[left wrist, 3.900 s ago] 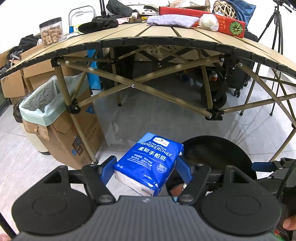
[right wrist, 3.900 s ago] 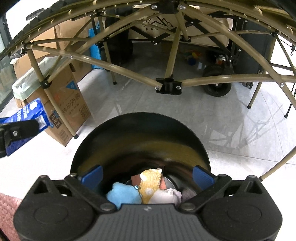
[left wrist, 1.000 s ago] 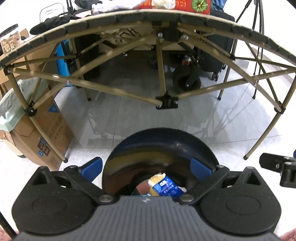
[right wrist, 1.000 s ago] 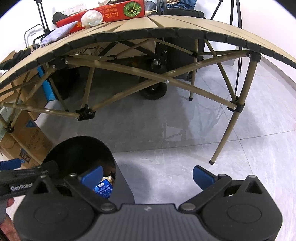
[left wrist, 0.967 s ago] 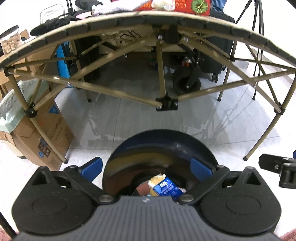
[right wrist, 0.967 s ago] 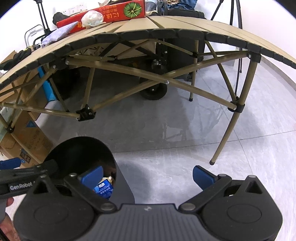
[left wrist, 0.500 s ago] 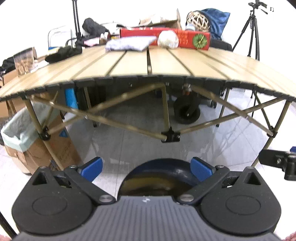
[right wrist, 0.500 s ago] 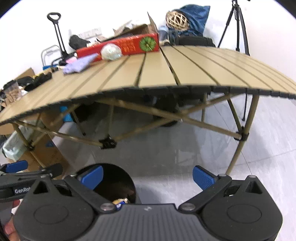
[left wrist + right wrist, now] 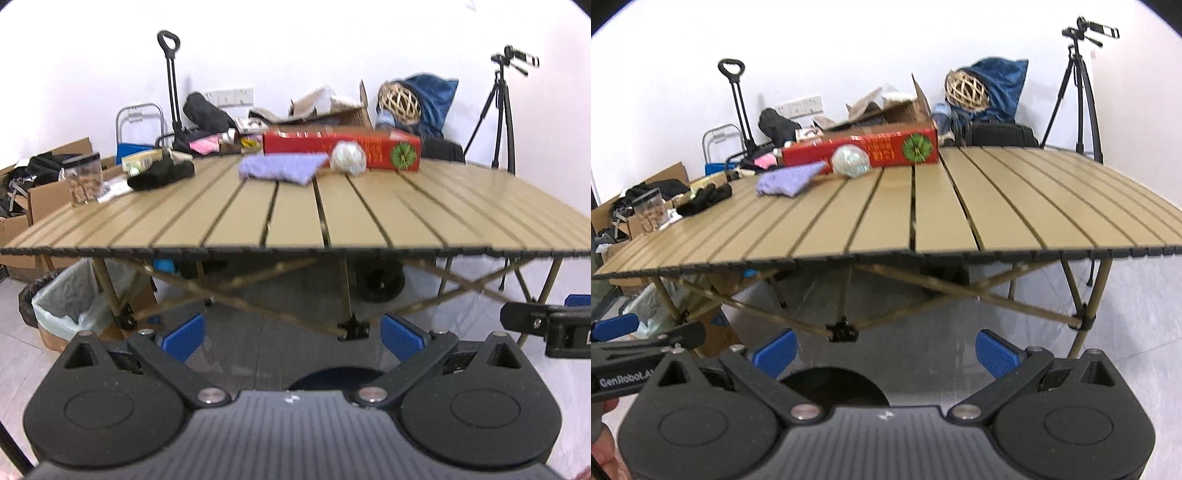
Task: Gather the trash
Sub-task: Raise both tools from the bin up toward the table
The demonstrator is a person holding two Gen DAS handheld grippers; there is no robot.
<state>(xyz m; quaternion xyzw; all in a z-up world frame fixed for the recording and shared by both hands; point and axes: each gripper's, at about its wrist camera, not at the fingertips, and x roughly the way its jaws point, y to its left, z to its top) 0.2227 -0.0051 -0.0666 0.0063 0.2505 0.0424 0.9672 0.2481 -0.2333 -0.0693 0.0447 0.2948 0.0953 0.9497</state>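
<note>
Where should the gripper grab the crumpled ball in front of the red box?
Across the middle of the crumpled ball, coming from the near table edge with the right gripper open wide. The red box backs it, and the purple cloth crowds its left.

The left tongs (image 9: pixel 646 363) carry white lettering, "GenRobot.A…", cut off; print on the red box (image 9: pixel 864 149) is unreadable.

A slatted tan folding table (image 9: pixel 369 218) fills the view, and along its far edge lies a long red box (image 9: pixel 341 147) with a crumpled whitish ball (image 9: pixel 348 158) touching its front and a purple cloth (image 9: pixel 282 168) just to the ball's left. Further left sit black gloves (image 9: pixel 160 175) and a clear jar of snacks (image 9: pixel 85 181). A tripod (image 9: pixel 498 114) stands behind at right, a woven rattan ball (image 9: pixel 967 90) against blue fabric beside it.
</note>
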